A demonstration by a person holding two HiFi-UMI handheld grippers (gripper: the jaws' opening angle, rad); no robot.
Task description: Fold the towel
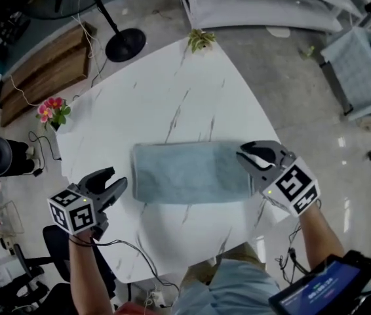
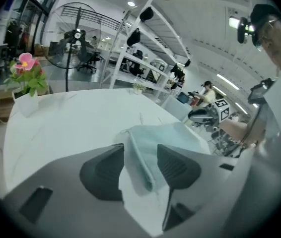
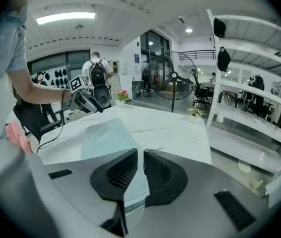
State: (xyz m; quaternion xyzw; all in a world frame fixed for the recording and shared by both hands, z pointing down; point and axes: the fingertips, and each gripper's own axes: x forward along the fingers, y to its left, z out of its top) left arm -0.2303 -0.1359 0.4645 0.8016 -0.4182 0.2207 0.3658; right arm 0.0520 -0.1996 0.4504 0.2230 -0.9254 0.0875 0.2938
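The towel (image 1: 189,174) lies flat and folded in the middle of the table (image 1: 172,90). Its long edges run left to right. There is bare table all around it, with the most room on the far side. The near edge of the table is close to the person.

The left gripper (image 1: 118,176) hangs just off the towel's left edge and does not touch it. Its jaws are wide apart and hold nothing. In the left gripper view the towel's short edge shows ahead, between the jaws. The right gripper (image 1: 241,153) is over the towel's right edge. Its jaws are almost closed, with only a thin gap between them. The towel lies flat under them and is not pinched.

Pink flowers (image 1: 52,110) stand at the left edge of the table, well apart from the towel. A small green plant (image 1: 200,40) sits at the far edge. Neither one blocks the grippers. A black cable (image 1: 133,254) hangs off the near edge by the left arm.

The table is white with thin grey lines, like marble. On the floor behind it stand a fan (image 1: 125,44), a wooden bench (image 1: 48,71) and white shelves (image 1: 264,5). The room is big and bright, with more people far off.
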